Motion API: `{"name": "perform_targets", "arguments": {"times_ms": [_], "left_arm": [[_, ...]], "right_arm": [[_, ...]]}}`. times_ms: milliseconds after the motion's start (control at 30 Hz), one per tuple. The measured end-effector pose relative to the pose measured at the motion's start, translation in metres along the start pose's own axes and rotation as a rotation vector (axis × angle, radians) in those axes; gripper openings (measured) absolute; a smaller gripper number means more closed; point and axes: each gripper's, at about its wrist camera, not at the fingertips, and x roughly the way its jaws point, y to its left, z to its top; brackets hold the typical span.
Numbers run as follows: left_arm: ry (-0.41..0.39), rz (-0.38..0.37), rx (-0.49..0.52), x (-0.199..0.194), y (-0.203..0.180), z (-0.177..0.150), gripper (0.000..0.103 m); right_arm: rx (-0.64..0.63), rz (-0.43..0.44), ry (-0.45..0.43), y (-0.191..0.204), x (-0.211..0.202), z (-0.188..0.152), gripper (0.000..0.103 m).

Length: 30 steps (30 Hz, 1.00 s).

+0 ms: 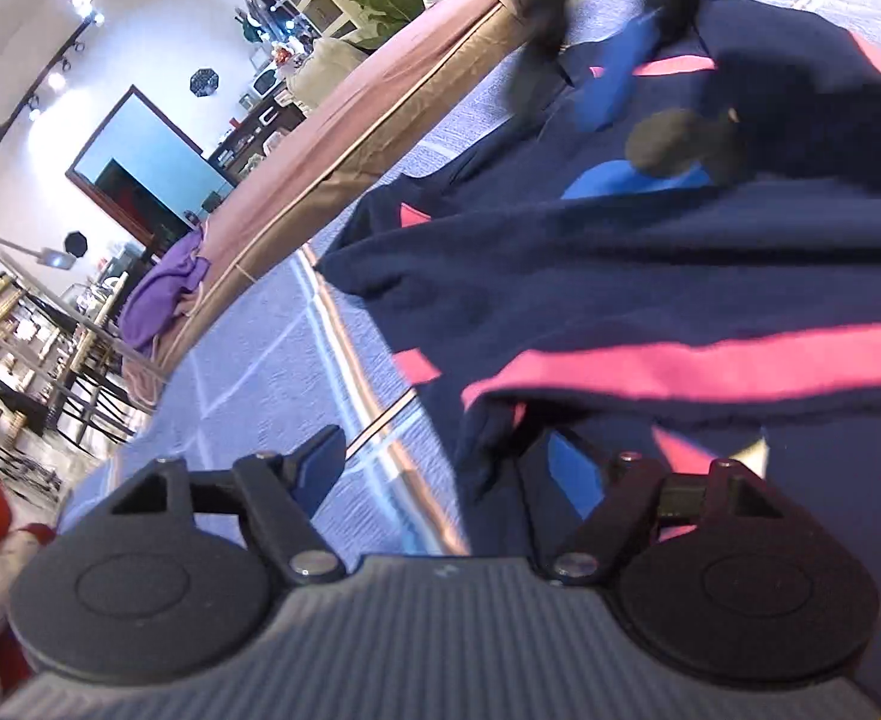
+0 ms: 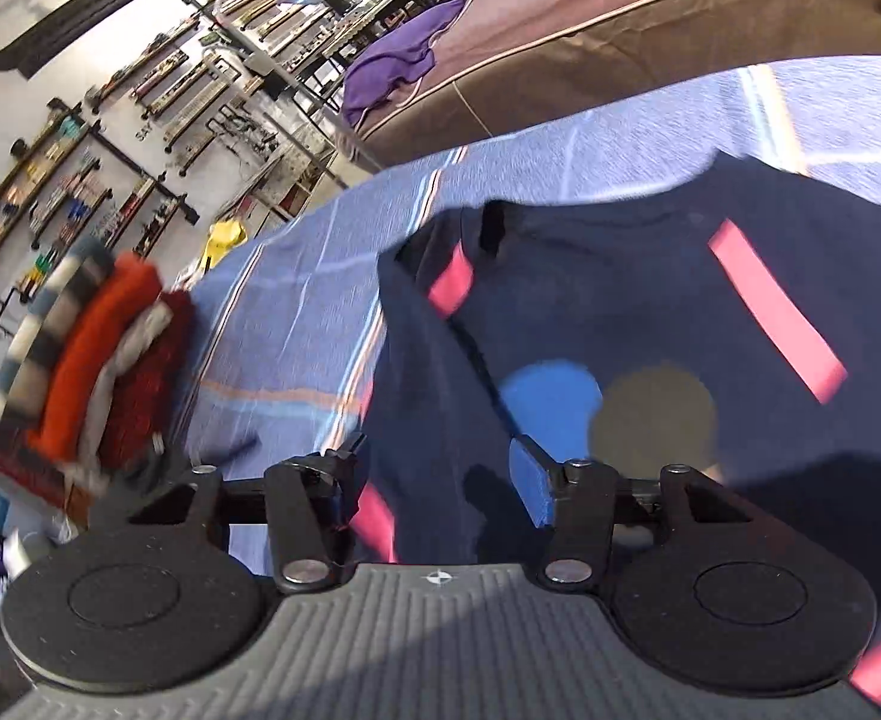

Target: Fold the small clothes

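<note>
A navy garment with pink stripes and blue and olive dots lies on a blue striped cloth. My left gripper is open low over its near edge, with the right finger under a lifted fold. The right gripper shows at the top of the left wrist view, blue pads down on the garment. In the right wrist view the garment lies ahead, and my right gripper is open over its near edge.
A brown mattress with a purple cloth on it lies beyond the striped cloth. A stack of folded clothes sits at the left in the right wrist view. Shelves line the wall.
</note>
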Motion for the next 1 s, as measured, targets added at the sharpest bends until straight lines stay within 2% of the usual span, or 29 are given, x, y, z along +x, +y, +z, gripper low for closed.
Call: {"name": "perform_targets", "arguments": {"times_ms": [67, 100, 167, 233, 267, 333, 400, 433, 500, 533, 600, 633, 667, 700, 767, 833, 867, 933, 1000], "left_arm": [[-0.016, 0.024, -0.030, 0.013, 0.004, 0.002, 0.068], [-0.013, 0.017, -0.077, 0.020, 0.011, 0.002, 0.058], [0.008, -0.037, -0.244, 0.030, 0.036, 0.001, 0.055], [0.050, -0.083, -0.473, 0.037, 0.070, -0.011, 0.055], [0.065, -0.087, -0.562, 0.038, 0.085, -0.020, 0.056], [0.095, -0.093, -0.707, 0.043, 0.108, -0.041, 0.060], [0.130, -0.147, -0.792, 0.053, 0.123, -0.056, 0.064], [0.132, -0.160, -0.820, 0.056, 0.127, -0.060, 0.068], [0.132, -0.151, -0.789, 0.056, 0.126, -0.059, 0.073], [0.138, -0.142, -0.771, 0.056, 0.125, -0.057, 0.078], [0.147, -0.147, -0.796, 0.056, 0.130, -0.060, 0.088], [0.162, -0.160, -0.818, 0.058, 0.134, -0.064, 0.093], [0.181, -0.175, -0.831, 0.059, 0.138, -0.070, 0.094], [0.188, -0.189, -0.838, 0.058, 0.141, -0.074, 0.097], [0.202, -0.205, -0.836, 0.052, 0.145, -0.079, 0.099], [0.243, -0.197, -0.792, 0.046, 0.143, -0.079, 0.100], [0.264, -0.186, -0.763, 0.042, 0.140, -0.079, 0.100], [0.284, -0.155, -0.730, 0.027, 0.136, -0.082, 0.100], [0.305, -0.108, -0.717, 0.011, 0.133, -0.086, 0.100]], "right_arm": [[-0.051, -0.043, 0.019, 0.007, 0.035, 0.018, 0.089], [-0.083, -0.055, 0.033, 0.010, 0.052, 0.026, 0.089], [-0.081, -0.035, 0.067, 0.013, 0.081, 0.037, 0.087], [-0.095, 0.037, 0.075, 0.024, 0.098, 0.047, 0.019], [-0.130, 0.060, 0.043, 0.033, 0.102, 0.052, 0.004], [-0.153, 0.087, 0.019, 0.047, 0.114, 0.063, 0.003], [-0.172, 0.094, 0.050, 0.056, 0.134, 0.070, 0.003], [-0.194, 0.067, 0.076, 0.060, 0.148, 0.075, 0.003], [-0.200, 0.055, 0.115, 0.062, 0.165, 0.081, 0.004], [-0.174, 0.067, 0.105, 0.060, 0.163, 0.083, 0.008], [-0.113, 0.089, 0.051, 0.051, 0.146, 0.086, 0.037], [-0.085, 0.093, 0.031, 0.045, 0.131, 0.086, 0.046], [-0.058, 0.100, 0.021, 0.037, 0.112, 0.085, 0.065], [-0.042, 0.106, 0.022, 0.030, 0.093, 0.083, 0.073], [-0.061, 0.141, 0.043, 0.021, 0.047, 0.069, 0.073], [-0.149, 0.123, 0.088, 0.016, -0.005, 0.038, 0.073], [-0.210, 0.082, 0.100, 0.015, -0.033, 0.015, 0.074], [-0.299, -0.030, 0.123, 0.012, -0.083, -0.034, 0.083], [-0.393, -0.162, 0.110, 0.010, -0.132, -0.088, 0.084]]}}
